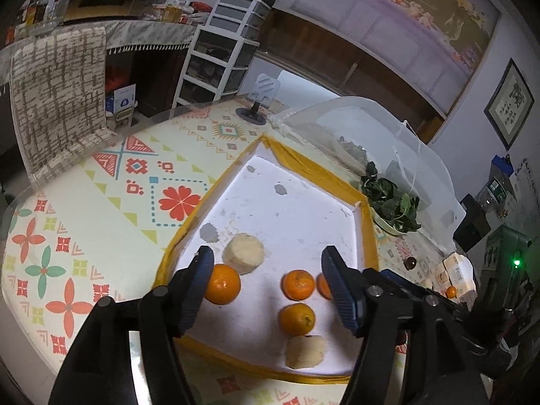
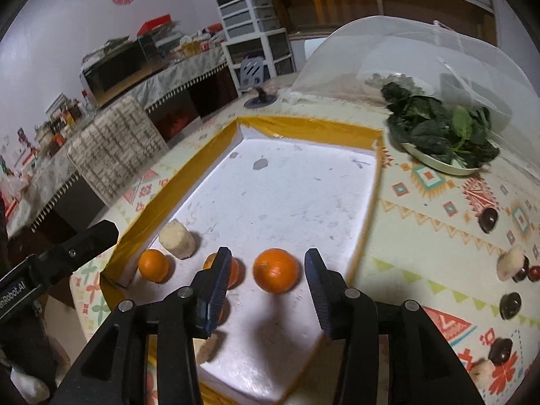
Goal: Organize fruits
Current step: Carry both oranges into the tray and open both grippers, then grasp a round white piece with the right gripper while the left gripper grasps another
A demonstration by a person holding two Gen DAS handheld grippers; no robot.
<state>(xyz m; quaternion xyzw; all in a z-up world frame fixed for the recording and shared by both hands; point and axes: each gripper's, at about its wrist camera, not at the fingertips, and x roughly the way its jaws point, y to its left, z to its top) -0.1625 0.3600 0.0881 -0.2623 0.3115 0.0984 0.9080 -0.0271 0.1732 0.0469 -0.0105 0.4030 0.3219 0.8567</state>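
Tongs: both released, empty | right wrist only: dark fruits (image 2: 488, 220) on tablecloth (image 2: 422, 236)

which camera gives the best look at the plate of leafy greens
The right wrist view. There the plate of leafy greens sits unobstructed on the tablecloth, with its pale rim and dark leaves fully visible beside the clear dome cover. The left wrist view shows it smaller, near the tray's far corner.

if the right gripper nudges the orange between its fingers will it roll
Probably: the orange looks round and sits loose on the flat white tray, so a nudge would likely send it rolling. The right gripper stands open around it, not pressing. Its peel looks smooth, perhaps slippery.
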